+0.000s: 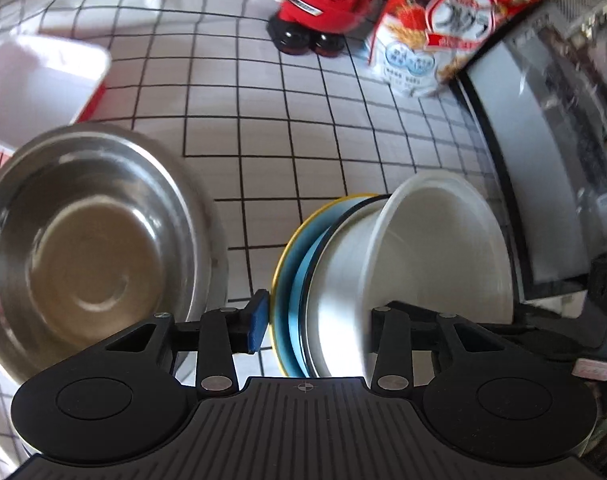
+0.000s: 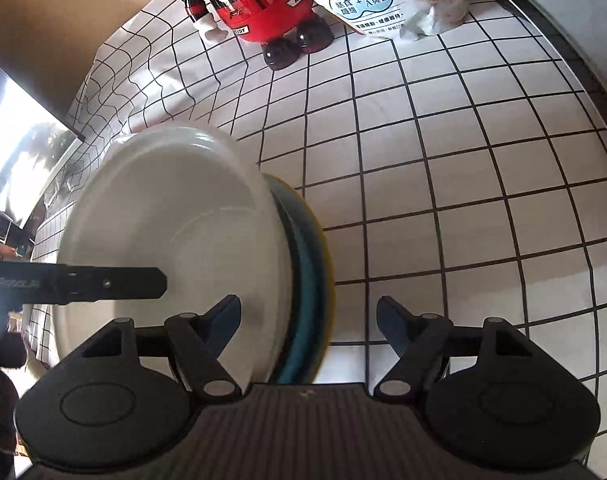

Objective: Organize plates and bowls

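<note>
- Steel bowl (image 1: 91, 248): shiny brushed metal.
- Right of it, white bowl (image 1: 435, 256): smooth, glossy, ceramic-looking.
- Under both, grid tablecloth (image 1: 303, 128): matt, wrinkled.
- Far beyond, cereal bag (image 1: 443, 28): glossy plastic.

1. Bright daylight overall; strongest src is the window (image 2: 21, 164) at far left of the right wrist view, blown out to white.
2. Steel bowl (image 1: 91, 248) in the left wrist view shows soft glare patches on its base & rim.
3. Left view smeared w/ motion blur: cereal bag (image 1: 443, 28) and red figurine (image 1: 323, 4) both fuzzy.
4. Right view sharper; bag print readable.
5. Fisheye bends the grid tablecloth (image 2: 443, 184) hard twd the edges.
6. White plate (image 2: 175, 240) looks evenly lit, faint shadow near its lower edge.
</note>
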`<state>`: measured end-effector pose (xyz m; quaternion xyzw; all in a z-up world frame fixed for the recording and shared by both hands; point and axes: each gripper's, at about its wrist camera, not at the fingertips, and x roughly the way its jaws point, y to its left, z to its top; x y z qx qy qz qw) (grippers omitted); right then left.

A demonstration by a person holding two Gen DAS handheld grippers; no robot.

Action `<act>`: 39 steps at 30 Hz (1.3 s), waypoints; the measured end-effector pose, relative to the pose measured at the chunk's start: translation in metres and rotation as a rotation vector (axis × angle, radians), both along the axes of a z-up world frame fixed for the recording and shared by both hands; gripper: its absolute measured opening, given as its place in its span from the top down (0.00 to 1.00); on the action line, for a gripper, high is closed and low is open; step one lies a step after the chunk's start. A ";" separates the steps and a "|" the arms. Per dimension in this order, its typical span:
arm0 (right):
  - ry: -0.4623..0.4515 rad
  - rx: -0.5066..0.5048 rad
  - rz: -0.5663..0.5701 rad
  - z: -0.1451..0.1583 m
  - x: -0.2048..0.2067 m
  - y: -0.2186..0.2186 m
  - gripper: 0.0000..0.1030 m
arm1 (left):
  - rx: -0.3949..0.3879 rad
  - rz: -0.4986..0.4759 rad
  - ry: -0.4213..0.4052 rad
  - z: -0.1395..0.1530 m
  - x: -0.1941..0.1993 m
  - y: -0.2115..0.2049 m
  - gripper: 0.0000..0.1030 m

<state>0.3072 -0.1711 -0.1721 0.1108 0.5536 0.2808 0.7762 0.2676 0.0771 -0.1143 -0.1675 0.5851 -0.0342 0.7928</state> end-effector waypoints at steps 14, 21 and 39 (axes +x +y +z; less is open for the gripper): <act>0.071 0.145 -0.042 -0.013 0.004 -0.014 0.21 | 0.121 -0.088 0.008 0.002 0.015 -0.029 0.53; 0.082 0.247 -0.065 -0.019 0.003 -0.014 0.00 | 0.137 -0.113 0.035 -0.004 0.014 -0.028 0.54; 0.115 0.185 0.070 -0.015 0.012 -0.003 0.00 | 0.075 -0.003 0.081 -0.006 0.019 -0.013 0.64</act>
